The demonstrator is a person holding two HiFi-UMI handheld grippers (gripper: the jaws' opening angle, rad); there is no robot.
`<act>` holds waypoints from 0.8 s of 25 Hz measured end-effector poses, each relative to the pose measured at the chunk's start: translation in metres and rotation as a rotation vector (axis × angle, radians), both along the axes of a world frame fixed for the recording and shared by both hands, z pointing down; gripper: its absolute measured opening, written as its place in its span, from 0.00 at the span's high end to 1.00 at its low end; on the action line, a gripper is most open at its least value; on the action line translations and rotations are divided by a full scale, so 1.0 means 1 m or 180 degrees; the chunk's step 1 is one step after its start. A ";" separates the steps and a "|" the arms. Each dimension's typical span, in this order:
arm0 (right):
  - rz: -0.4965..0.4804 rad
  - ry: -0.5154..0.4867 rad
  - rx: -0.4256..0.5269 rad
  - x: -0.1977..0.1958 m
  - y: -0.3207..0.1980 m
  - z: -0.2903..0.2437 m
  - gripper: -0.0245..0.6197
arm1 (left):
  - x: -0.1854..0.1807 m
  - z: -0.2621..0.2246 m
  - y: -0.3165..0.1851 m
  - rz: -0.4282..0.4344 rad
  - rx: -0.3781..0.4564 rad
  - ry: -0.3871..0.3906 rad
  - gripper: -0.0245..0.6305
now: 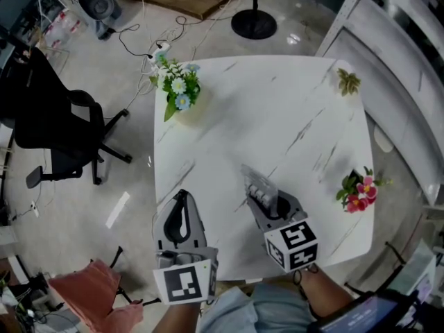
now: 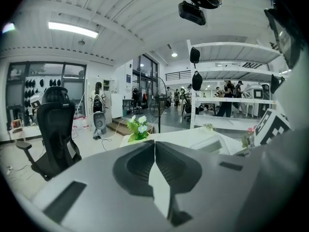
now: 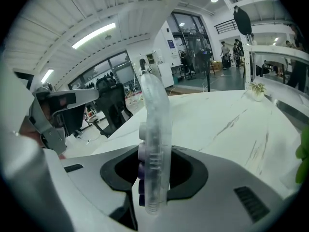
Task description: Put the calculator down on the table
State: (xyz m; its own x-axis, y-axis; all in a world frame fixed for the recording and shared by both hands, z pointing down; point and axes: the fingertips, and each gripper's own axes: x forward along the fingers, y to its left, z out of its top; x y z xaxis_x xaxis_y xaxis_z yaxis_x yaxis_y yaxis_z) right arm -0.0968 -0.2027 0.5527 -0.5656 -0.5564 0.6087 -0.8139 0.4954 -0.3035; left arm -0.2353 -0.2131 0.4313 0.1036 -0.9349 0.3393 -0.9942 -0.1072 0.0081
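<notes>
You are in the lowering step. The calculator (image 3: 155, 129) is in your right gripper (image 3: 154, 164) and not yet set on the worktop (image 1: 277, 116). From the head view it hangs over the near half of the worktop, a little in from the near edge. I cannot tell whether its far end touches the worktop, but it looks just clear of it.

The right fingers (image 3: 189, 170) stand partly apart, pressed on the calculator's two broad faces near its lower end. It is a clear-cased unit with purple keys, and it stands on edge between the pads, reaching up and away from them. The keys face your left.

I judge that the next move calls for three things:
- Bring the gripper down to the worktop.
- Turn your wrist so the calculator's back lies flat on the worktop, not its thin edge. Released on edge, it would likely tip over and clatter.
- Spread the fingers only once the case rests on the worktop, then draw straight back so the pads do not drag it.

The patch of worktop under it is bare.

Your left gripper (image 2: 154, 151) hangs at the near left edge of the worktop. Its fingers (image 2: 179, 167) are closed tip to tip with nothing between them. This step needs nothing from it, so keep it clear.
</notes>
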 end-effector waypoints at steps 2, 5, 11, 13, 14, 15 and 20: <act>0.0024 -0.0012 -0.0077 0.000 0.001 0.004 0.73 | 0.000 0.001 -0.001 0.0004 -0.0012 0.0011 0.95; 0.0073 -0.0014 -0.0186 0.002 0.001 0.010 0.73 | 0.001 0.003 -0.002 0.0011 -0.0037 0.0016 0.95; 0.0140 -0.0038 -0.0303 0.006 0.000 0.015 0.73 | 0.003 0.005 -0.004 0.0008 -0.0052 0.0032 0.95; 0.0155 -0.0045 -0.0314 0.006 0.000 0.015 0.73 | 0.003 0.006 -0.003 0.0010 -0.0052 0.0035 0.95; 0.0163 -0.0048 -0.0320 0.006 0.000 0.015 0.73 | 0.003 0.006 -0.003 0.0011 -0.0050 0.0035 0.95; 0.0170 -0.0051 -0.0327 0.006 0.000 0.015 0.73 | 0.003 0.006 -0.003 0.0011 -0.0050 0.0037 0.95; 0.0261 -0.0164 -0.0457 0.007 -0.001 0.019 0.73 | 0.003 0.006 -0.002 0.0003 -0.0052 0.0047 0.95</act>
